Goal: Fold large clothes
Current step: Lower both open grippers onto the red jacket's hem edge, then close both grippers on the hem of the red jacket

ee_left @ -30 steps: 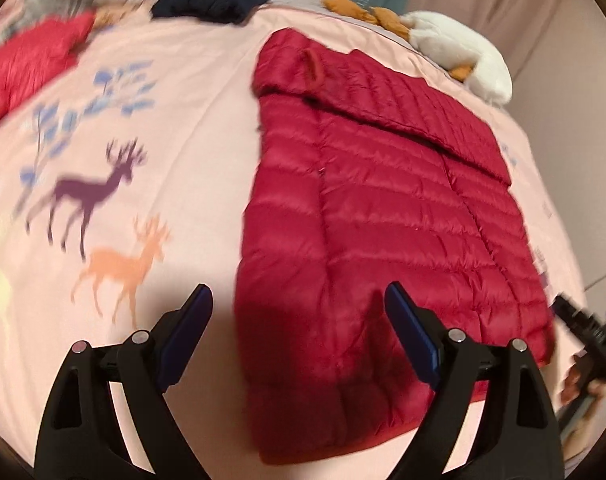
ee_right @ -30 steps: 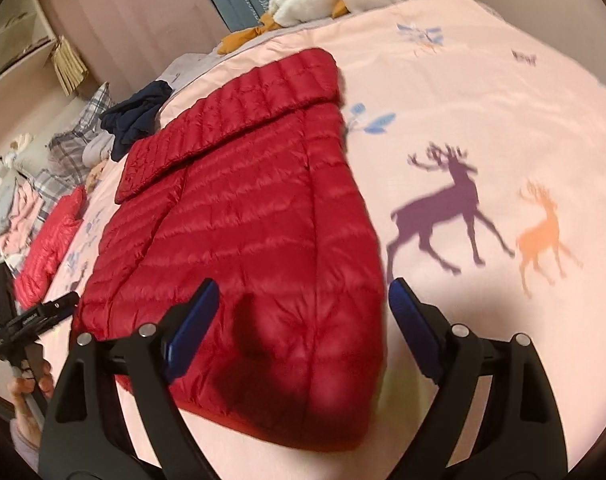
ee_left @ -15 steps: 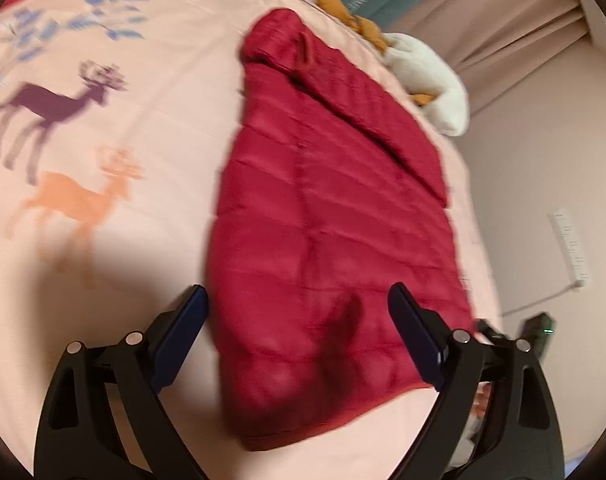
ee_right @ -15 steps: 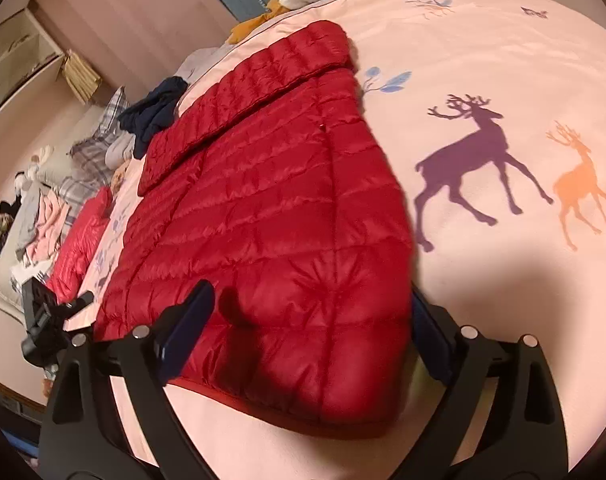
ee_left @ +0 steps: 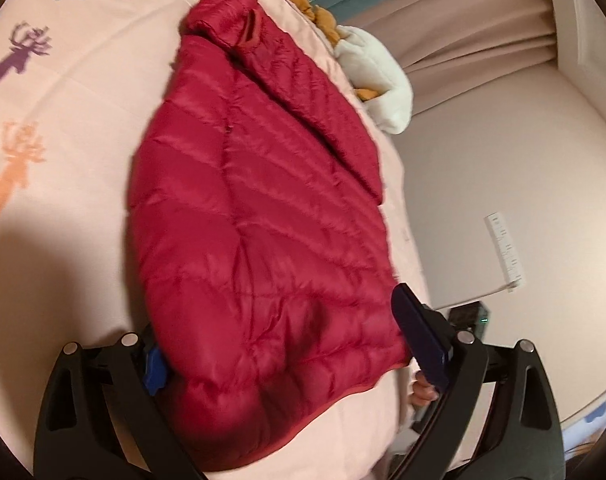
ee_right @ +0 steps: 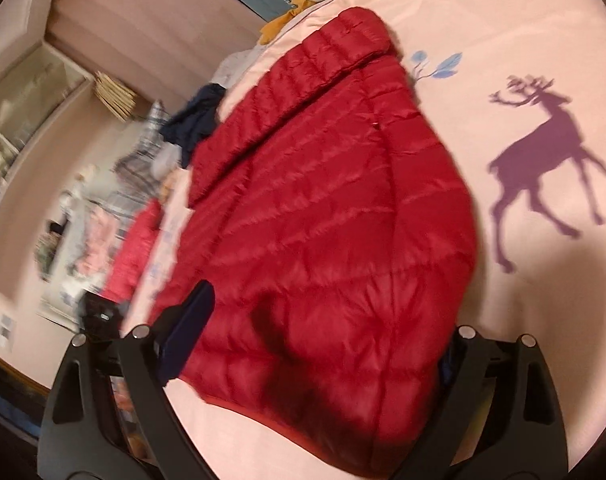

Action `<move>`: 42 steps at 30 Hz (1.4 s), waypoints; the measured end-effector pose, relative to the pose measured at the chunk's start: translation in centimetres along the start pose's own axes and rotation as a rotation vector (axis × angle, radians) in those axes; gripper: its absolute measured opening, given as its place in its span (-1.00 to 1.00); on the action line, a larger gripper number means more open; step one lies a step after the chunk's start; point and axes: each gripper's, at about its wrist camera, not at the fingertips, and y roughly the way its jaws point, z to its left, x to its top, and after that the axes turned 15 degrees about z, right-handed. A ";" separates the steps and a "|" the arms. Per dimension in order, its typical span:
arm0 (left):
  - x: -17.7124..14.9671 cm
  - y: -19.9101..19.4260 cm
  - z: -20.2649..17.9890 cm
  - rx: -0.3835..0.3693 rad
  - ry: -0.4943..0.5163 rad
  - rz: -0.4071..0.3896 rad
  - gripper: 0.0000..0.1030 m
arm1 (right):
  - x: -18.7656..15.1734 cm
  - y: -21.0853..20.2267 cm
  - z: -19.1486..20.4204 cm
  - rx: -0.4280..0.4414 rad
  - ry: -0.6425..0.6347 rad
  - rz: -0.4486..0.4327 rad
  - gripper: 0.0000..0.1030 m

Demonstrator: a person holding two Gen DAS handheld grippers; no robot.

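Bed [ee_left: 83, 184] first: its pink deer-print cover fills both views, and the red jacket [ee_left: 263, 216] lies flat on it, quilted back up, collar toward the far end by a white plush toy [ee_left: 383, 92], hem toward the person. It looks already narrowed, with no sleeve sticking out at either side, so by my reading the step in hand is the cross fold, hem toward collar.

Left gripper [ee_left: 299, 344] straddles one hem corner. Its jaws are spreading wide, with the padded fabric bulging between them; its near pad is partly hidden by the jacket, and nothing looks pinched yet. Right gripper [ee_right: 323, 344] straddles the other corner; its jaws are drawing in around the thick hem, though I cannot see the pads pressing on it, since one is buried behind the cloth.

Next move, as I judge it: both pairs of jaws must bite through the whole puffy edge, then lift and carry together so the slick shell does not slide or skew.

Containers: none shows. Loose clothes [ee_right: 191, 120] are heaped at the bed's far side, blurred.
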 end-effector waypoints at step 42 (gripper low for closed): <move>-2.4 -0.3 -0.8 0.016 -0.025 -0.027 -0.67 | -4.3 -0.9 1.4 0.049 -0.017 -0.154 -0.76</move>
